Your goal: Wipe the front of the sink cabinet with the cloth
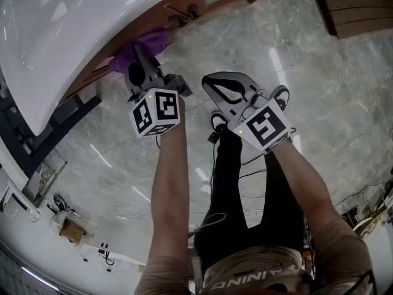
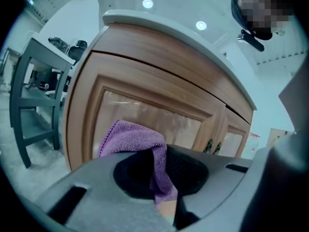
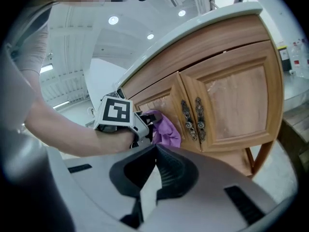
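The purple cloth (image 2: 131, 138) is bunched between the jaws of my left gripper (image 2: 161, 153) and lies against the left door panel of the wooden sink cabinet (image 2: 159, 76). In the head view the cloth (image 1: 142, 47) sits at the cabinet front under the white sink top (image 1: 55, 29), with the left gripper (image 1: 139, 61) shut on it. The right gripper (image 1: 228, 91) hangs back from the cabinet, shut and holding nothing. Its own view shows its jaws (image 3: 155, 148) closed, with the cloth (image 3: 166, 132) and the ornate door handles (image 3: 193, 116) beyond.
A dark grey rack (image 2: 34, 91) stands left of the cabinet. A marble floor (image 1: 319, 91) lies below, with cables (image 1: 209, 223) trailing by the person's legs. Wooden furniture (image 1: 362, 5) stands at the upper right of the head view.
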`<state>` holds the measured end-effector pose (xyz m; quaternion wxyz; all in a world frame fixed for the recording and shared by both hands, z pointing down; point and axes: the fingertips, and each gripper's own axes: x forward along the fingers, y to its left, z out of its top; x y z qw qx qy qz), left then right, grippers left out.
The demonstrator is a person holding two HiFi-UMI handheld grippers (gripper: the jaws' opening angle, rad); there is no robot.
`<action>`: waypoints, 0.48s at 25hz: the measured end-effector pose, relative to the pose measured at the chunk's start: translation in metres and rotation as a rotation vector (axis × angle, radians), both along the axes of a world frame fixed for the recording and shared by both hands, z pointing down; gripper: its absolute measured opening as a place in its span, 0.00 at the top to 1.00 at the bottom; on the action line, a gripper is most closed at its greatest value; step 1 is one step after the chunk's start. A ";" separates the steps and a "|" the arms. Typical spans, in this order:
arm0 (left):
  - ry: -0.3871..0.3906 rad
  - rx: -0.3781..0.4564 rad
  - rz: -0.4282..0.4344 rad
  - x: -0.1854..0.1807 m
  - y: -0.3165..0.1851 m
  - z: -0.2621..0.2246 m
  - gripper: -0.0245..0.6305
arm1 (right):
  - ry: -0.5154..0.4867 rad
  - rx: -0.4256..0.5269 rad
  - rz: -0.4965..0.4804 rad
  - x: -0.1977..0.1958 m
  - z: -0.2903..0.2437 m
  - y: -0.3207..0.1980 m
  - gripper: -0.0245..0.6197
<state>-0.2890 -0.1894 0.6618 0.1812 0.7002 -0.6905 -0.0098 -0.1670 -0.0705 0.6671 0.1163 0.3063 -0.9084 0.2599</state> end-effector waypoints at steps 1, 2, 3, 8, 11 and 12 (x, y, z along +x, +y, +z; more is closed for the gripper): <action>-0.006 0.001 0.024 0.012 -0.002 0.000 0.90 | -0.001 -0.002 0.003 0.008 0.001 0.000 0.95; -0.012 0.004 0.049 0.026 -0.005 -0.001 0.90 | -0.002 0.004 0.003 0.016 0.001 0.000 0.95; -0.007 0.008 0.061 0.037 -0.008 -0.002 0.90 | -0.001 0.016 0.000 0.023 0.001 -0.001 0.95; 0.044 0.011 0.024 0.074 -0.012 -0.002 0.90 | -0.008 0.011 0.017 0.063 0.003 -0.002 0.95; 0.053 0.011 0.000 0.088 -0.009 -0.001 0.90 | -0.015 -0.030 0.042 0.085 0.008 -0.001 0.95; 0.051 0.011 -0.001 0.093 -0.008 -0.001 0.90 | -0.017 -0.037 0.048 0.092 0.009 -0.002 0.95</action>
